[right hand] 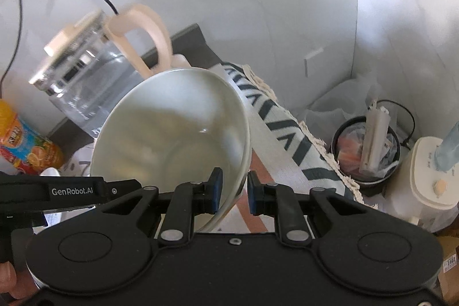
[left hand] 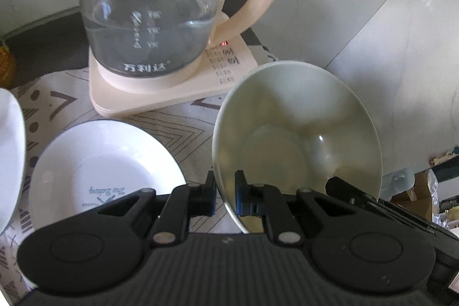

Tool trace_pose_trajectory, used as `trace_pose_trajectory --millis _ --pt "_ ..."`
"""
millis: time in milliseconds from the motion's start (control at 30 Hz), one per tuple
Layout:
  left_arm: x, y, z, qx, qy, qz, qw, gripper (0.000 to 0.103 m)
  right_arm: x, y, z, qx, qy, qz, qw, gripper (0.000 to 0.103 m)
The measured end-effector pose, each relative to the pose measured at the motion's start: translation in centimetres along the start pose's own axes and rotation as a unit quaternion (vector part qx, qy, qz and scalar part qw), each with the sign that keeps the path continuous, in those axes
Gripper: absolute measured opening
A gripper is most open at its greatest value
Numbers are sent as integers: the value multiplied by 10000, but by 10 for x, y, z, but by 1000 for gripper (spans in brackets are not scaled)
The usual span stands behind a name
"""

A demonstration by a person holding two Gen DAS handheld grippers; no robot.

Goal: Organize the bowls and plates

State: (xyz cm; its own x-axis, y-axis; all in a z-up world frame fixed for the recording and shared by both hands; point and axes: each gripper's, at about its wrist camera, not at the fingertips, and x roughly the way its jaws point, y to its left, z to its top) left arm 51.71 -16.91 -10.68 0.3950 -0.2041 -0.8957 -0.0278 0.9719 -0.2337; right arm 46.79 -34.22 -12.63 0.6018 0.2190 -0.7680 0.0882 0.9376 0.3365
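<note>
glass kettle (left hand: 149,19), juice bottle (right hand: 25,142), bin (right hand: 365,151)

The left gripper (left hand: 225,195) points steeply down, its pads pinched on the rim of a bowl (left hand: 295,134), one inside, one outside. The right gripper (right hand: 234,191) tilts down too, clamped on the opposite rim the same way. A fingertip (right hand: 8,281) shows at the right view's lower left edge.

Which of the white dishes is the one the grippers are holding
The deep pale bowl, clamped at its rim by the left gripper and right gripper. The lettered plate lies flat on the patterned cloth.
</note>
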Motion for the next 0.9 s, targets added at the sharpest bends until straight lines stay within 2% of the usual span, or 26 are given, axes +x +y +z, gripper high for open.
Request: trace_pose_trajectory --millis 467,900 --pt "-55 8 -14 -278 -436 -55 9986 11 -44 26 0 -207 -456 176 9986 17" --pt "-98 17 -38 -397 -714 -66 9966 11 -81 46 -16 -354 -694 324 9964 17"
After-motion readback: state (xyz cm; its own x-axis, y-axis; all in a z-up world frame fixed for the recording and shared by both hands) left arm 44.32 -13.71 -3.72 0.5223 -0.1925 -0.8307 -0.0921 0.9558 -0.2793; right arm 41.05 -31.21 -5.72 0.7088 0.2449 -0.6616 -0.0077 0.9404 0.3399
